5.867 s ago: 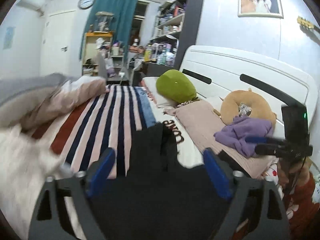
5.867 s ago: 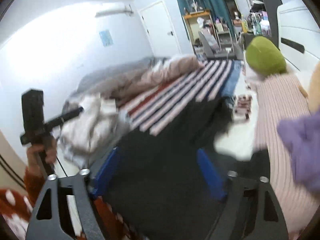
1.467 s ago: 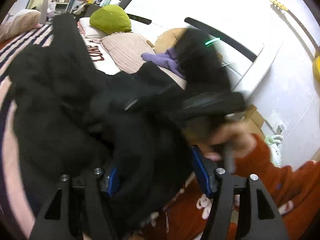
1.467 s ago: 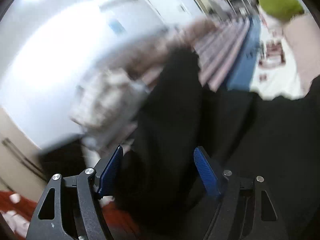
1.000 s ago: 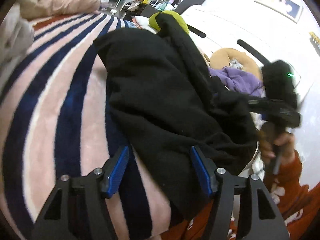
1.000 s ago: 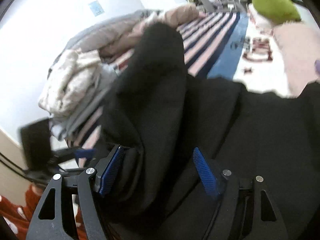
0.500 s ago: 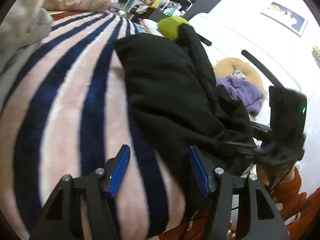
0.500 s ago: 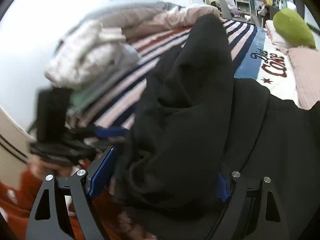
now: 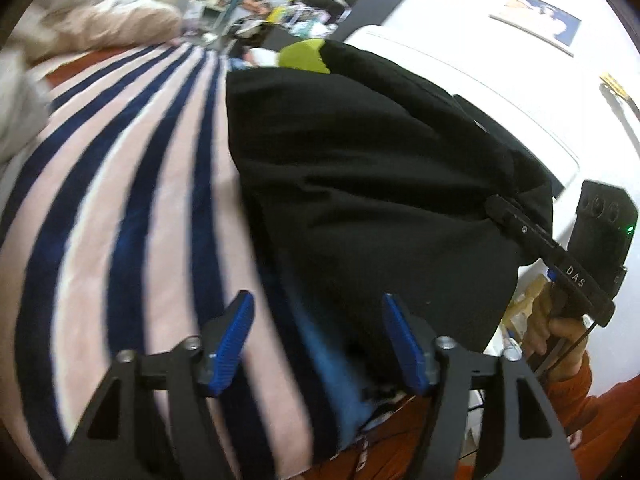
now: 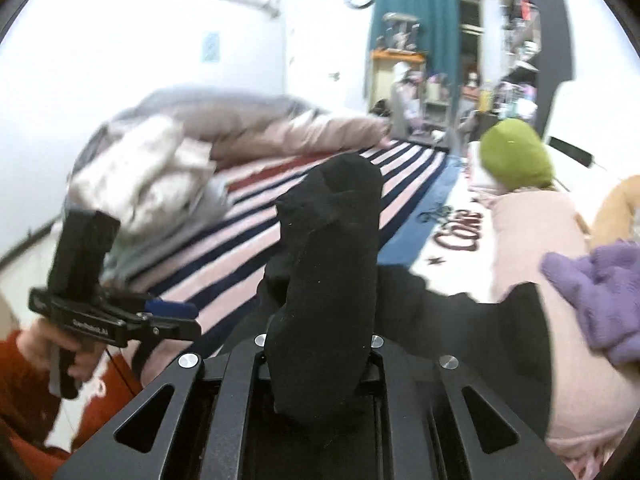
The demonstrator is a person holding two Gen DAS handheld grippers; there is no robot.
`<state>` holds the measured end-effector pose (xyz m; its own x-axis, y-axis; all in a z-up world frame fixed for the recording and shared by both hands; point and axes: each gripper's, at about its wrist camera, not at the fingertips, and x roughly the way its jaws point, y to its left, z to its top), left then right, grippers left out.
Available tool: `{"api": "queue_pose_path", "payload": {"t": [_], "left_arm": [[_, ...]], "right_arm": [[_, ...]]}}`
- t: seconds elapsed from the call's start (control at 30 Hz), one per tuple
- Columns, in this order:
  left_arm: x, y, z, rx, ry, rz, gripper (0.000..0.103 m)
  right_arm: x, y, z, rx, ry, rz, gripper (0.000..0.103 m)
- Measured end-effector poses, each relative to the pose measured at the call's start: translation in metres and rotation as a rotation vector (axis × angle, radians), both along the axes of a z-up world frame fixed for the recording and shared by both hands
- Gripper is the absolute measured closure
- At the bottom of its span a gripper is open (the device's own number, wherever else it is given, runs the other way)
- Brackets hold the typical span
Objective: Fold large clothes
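A large black garment (image 9: 360,160) lies bunched on the striped blanket (image 9: 120,200) near the bed's front edge. My left gripper (image 9: 320,340) hovers over its near hem, jaws opening; the blue pads (image 9: 236,336) press on nothing, with the blanket and the hem's edge beneath the gap. My right gripper (image 10: 320,352) has its jaws closing tight on a fold of the black garment (image 10: 332,260), which stands up from between them. In the left wrist view the right gripper (image 9: 496,208) pinches the garment's right edge. In the right wrist view the left gripper (image 10: 176,312) is at the lower left.
A green pillow (image 10: 516,156), a pink ribbed pillow (image 10: 532,232) and a purple cloth (image 10: 600,288) lie toward the white headboard (image 9: 500,92). Heaped bedding (image 10: 160,176) fills the bed's far side. A person's hand in an orange sleeve (image 9: 560,332) is at the bed's edge.
The right gripper has shut on a fold of the black garment and lifted it. The left gripper's jaws have widened and it has risen a little.
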<state>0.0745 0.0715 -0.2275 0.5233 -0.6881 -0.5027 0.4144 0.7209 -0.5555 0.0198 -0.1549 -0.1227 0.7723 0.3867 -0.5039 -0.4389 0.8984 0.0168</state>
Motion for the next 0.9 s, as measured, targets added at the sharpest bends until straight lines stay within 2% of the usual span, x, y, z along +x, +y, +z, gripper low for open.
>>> {"api": "queue_pose_path", "payload": {"t": [0.1,0.13,0.2,0.27,0.37,0.47,0.6,0.73,0.77,0.8,0.83,0.9], "left_arm": [[0.009,-0.030,0.014,0.015,-0.018,-0.057,0.030],[0.013,-0.040,0.017,0.017,-0.018,-0.071,0.023],[0.021,-0.062,0.018,0.015,-0.005,-0.096,0.017],[0.028,-0.079,0.015,0.000,0.024,-0.131,0.016],[0.041,-0.105,0.001,0.013,0.105,-0.162,0.015],[0.048,-0.125,-0.014,0.005,0.184,-0.192,0.007],[0.053,-0.139,-0.036,-0.054,0.277,-0.200,0.001],[0.052,-0.143,-0.053,-0.083,0.339,-0.197,0.001],[0.051,-0.143,-0.053,-0.081,0.326,-0.193,0.003],[0.048,-0.143,-0.052,-0.075,0.314,-0.190,0.017],[0.045,-0.141,-0.049,-0.064,0.302,-0.181,0.036],[0.040,-0.132,-0.041,-0.053,0.277,-0.166,0.055]], "right_arm": [[-0.013,-0.045,0.006,0.065,-0.008,-0.083,0.096],[-0.016,-0.063,0.005,0.093,0.003,-0.114,0.096],[-0.020,-0.093,-0.002,0.140,0.045,-0.163,0.096],[-0.024,-0.118,-0.017,0.180,0.097,-0.202,0.096],[-0.028,-0.153,-0.056,0.247,0.213,-0.252,0.095],[-0.029,-0.169,-0.081,0.280,0.278,-0.261,0.091],[-0.031,-0.183,-0.091,0.309,0.296,-0.287,0.072],[-0.031,-0.195,-0.101,0.341,0.345,-0.295,0.071],[-0.031,-0.197,-0.104,0.343,0.352,-0.292,0.071],[-0.032,-0.198,-0.106,0.345,0.356,-0.289,0.072],[-0.033,-0.198,-0.107,0.346,0.357,-0.284,0.075],[-0.032,-0.193,-0.107,0.362,0.359,-0.268,0.082]]}}
